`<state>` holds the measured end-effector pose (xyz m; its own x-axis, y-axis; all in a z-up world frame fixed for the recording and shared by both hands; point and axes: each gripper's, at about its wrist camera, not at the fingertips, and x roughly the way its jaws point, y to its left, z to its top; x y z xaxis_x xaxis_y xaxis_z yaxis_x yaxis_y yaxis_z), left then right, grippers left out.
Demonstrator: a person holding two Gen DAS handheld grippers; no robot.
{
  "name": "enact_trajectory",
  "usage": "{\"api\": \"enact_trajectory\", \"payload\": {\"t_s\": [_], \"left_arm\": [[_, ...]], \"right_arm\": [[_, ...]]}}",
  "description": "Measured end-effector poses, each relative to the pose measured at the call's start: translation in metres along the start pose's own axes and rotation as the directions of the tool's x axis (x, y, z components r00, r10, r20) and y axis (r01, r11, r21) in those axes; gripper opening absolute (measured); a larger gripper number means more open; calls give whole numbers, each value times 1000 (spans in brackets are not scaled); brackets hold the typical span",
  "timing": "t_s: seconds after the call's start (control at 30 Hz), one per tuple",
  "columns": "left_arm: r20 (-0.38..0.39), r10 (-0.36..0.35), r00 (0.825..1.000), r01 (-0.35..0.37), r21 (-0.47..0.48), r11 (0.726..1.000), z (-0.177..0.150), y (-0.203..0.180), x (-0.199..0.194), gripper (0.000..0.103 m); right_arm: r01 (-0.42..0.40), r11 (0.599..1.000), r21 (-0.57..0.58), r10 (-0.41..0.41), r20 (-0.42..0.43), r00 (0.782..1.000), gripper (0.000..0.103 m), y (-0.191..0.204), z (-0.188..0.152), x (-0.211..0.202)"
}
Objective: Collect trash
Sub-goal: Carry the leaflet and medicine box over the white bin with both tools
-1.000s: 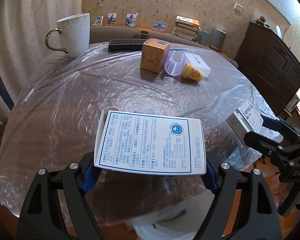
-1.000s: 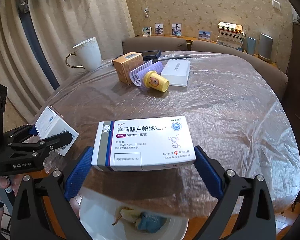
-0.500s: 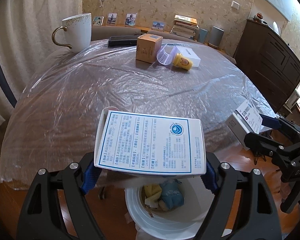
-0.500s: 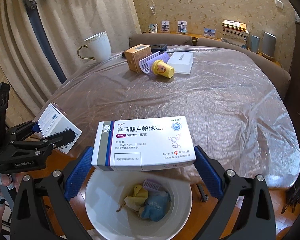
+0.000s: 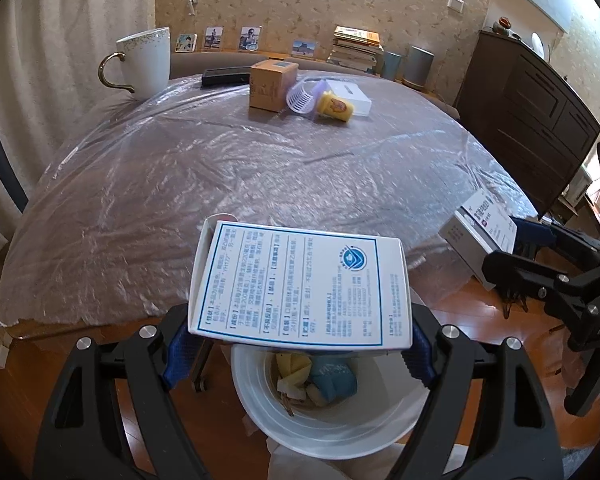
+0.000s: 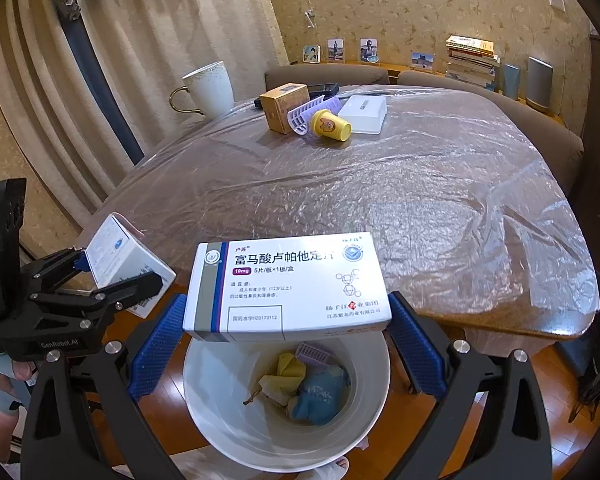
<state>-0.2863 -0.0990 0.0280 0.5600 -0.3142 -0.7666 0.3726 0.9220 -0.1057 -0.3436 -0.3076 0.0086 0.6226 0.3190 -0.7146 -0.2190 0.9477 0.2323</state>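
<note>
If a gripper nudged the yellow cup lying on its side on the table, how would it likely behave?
The small yellow plastic cup lies on its side, so it would probably roll, curving. It looks light and might skid on the clear plastic table cover. The lilac slotted basket beside it may block it.

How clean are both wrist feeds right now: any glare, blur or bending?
Left wrist: table cover glints, far objects soft, box print sharp, edges bend. Right wrist: glare on cover, box label crisp, bin clear, corners vignetted.

both held medicine boxes [image 5: 300,286] [image 6: 288,286] drawn back off the table, white bin [image 6: 220,392] now fully exposed below
</note>
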Motion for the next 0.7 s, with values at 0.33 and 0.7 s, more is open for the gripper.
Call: {"api": "enact_trajectory", "payload": {"t_s": [0.33, 0.7], "left_arm": [[-34, -9, 999, 10, 47, 999, -25, -12, -4, 83], [-95, -8, 995, 13, 48, 999, -42, -16, 13, 83]], "right_arm": [[0, 1000, -3, -1, -36, 999, 96, 1, -22, -6], [4, 1000, 6, -4, -88, 996, 96, 0, -43, 3]]}}
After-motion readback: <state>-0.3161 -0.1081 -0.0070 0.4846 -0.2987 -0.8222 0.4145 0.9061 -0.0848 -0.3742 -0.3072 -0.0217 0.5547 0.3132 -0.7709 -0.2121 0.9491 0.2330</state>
